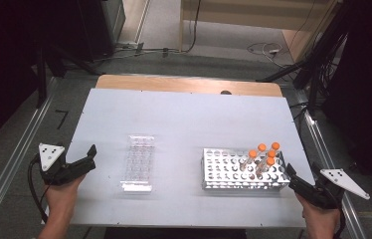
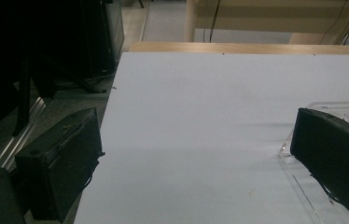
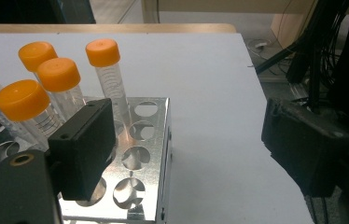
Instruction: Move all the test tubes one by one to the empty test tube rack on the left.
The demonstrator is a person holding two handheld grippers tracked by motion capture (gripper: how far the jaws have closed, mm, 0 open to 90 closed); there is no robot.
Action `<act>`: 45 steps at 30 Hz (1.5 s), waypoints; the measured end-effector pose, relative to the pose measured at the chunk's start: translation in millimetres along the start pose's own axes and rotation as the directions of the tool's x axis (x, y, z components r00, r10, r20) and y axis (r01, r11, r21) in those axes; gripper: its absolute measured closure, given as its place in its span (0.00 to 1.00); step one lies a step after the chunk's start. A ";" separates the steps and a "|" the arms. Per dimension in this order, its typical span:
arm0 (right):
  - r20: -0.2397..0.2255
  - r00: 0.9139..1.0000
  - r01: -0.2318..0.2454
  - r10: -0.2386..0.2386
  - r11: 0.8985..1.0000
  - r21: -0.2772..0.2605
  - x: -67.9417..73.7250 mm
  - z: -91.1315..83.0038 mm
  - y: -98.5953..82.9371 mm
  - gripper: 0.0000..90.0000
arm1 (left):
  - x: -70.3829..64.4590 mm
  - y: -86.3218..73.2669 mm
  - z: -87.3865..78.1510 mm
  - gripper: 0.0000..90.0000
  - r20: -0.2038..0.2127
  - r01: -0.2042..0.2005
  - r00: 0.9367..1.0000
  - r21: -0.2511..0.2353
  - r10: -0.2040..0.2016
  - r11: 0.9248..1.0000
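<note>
Tongs on the left hover at the left edge of the white desk, jaws spread wide and holding nothing. In the left gripper view one jaw hangs off the desk's edge, and the other stands in front of the near corner of a clear plastic rack; I cannot tell whether it touches it. From the high view that clear plastic rack lies flat on the left half of the desk, its long side running away from the person.

Right tongs sit at the near right corner of a metal tube rack, also spread apart and empty. In the right gripper view one jaw stands over the holes of the metal tube rack and the other lies out past the desk's right edge. Five orange-capped tubes stand upright in a cluster at the rack's right end, just ahead of the right tongs; the nearest orange-capped tubes rise beside the left jaw. The two racks are well apart.
</note>
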State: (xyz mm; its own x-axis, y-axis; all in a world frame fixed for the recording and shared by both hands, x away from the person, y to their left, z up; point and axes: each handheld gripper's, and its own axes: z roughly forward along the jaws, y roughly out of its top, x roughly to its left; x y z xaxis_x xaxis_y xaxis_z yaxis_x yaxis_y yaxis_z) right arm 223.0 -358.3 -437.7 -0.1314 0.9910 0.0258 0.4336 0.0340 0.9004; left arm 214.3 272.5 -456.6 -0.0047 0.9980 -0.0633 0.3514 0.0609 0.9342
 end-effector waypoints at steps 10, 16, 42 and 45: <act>-0.009 1.000 -0.007 0.007 1.000 -0.004 1.8 -1.6 0.4 0.18 | 0.2 -0.2 -0.1 0.02 -0.001 0.002 1.000 0.000 -0.002 1.000; -0.027 1.000 -0.004 0.004 1.000 0.000 5.0 -3.5 0.0 0.18 | -0.2 -0.2 -0.1 0.02 0.000 0.003 1.000 -0.001 -0.003 1.000; -0.175 0.984 0.019 -0.023 1.000 -0.023 35.2 4.5 -15.1 0.22 | -1.1 -0.5 -0.2 0.03 0.003 0.000 1.000 0.000 0.000 1.000; -0.182 0.983 0.024 -0.027 0.999 -0.022 37.7 7.2 -16.3 0.26 | -1.2 -0.6 -0.2 0.03 0.004 0.001 1.000 0.000 -0.001 1.000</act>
State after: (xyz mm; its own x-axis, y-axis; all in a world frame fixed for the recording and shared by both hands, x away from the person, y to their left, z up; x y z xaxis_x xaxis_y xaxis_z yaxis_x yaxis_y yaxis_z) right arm 217.4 -320.6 -454.5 -0.3029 0.9497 0.0798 0.4110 0.0547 0.9100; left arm 213.9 271.3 -457.0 -0.0016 0.9979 -0.0650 0.3511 0.0615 0.9343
